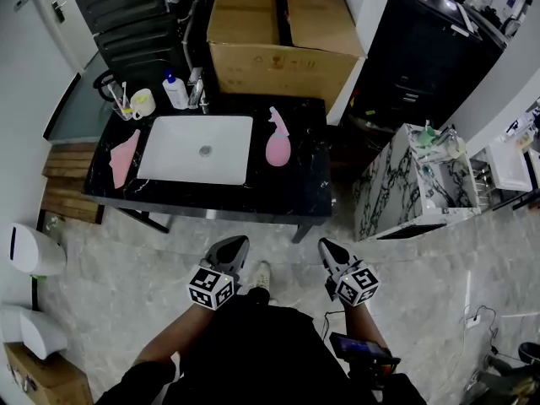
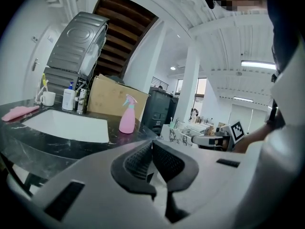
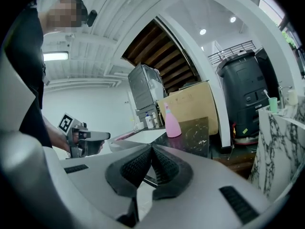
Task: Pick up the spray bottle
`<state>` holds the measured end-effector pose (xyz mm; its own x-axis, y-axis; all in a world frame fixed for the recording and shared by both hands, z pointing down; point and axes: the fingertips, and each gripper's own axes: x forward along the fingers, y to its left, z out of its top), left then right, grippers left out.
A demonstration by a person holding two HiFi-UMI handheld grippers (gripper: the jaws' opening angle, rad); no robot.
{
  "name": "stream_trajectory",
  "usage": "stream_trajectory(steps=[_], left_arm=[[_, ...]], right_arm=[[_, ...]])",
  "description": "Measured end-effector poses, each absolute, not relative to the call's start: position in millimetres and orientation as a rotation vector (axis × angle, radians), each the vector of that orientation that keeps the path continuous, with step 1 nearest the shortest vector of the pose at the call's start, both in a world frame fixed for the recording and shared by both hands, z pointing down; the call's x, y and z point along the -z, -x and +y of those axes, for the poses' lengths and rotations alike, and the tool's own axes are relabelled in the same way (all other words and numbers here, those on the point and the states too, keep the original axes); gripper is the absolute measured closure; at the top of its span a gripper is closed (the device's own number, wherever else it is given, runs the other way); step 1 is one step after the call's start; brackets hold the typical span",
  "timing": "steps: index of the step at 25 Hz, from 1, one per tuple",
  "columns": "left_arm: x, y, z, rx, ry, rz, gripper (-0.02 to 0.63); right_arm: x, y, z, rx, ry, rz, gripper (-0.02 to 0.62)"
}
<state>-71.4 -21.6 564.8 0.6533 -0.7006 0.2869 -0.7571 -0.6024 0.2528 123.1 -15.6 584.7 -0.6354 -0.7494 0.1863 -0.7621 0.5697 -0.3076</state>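
Note:
A pink spray bottle (image 1: 278, 144) stands upright on the black marble counter (image 1: 295, 184), just right of the white sink basin (image 1: 197, 148). It also shows in the left gripper view as the pink bottle (image 2: 127, 115) and in the right gripper view as the same bottle (image 3: 171, 121). Both grippers hang low in front of the person, well short of the counter's near edge. My left gripper (image 1: 237, 243) is shut with nothing between its jaws. My right gripper (image 1: 325, 247) is shut too, and empty.
A large cardboard box (image 1: 283, 36) sits behind the counter. A pink cloth (image 1: 123, 158), a cup with toothbrushes (image 1: 140, 102) and a white pump bottle (image 1: 175, 90) stand at the counter's left and back. A marble-patterned cabinet (image 1: 405, 192) is to the right. Pale tiled floor (image 1: 160, 260) lies between me and the counter.

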Motion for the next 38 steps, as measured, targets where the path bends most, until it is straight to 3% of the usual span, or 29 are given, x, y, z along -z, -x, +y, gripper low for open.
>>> stream_trajectory(steps=[27, 38], left_arm=[[-546.6, 41.3, -162.8, -0.154, -2.59, -1.057, 0.597], [-542.2, 14.3, -206.6, -0.181, -2.568, -1.14, 0.597]], right_arm=[[-546.9, -147.3, -151.3, -0.522, -1.465, -2.731, 0.569], [-540.3, -151.4, -208.7, -0.521, -1.285, -2.827, 0.569]])
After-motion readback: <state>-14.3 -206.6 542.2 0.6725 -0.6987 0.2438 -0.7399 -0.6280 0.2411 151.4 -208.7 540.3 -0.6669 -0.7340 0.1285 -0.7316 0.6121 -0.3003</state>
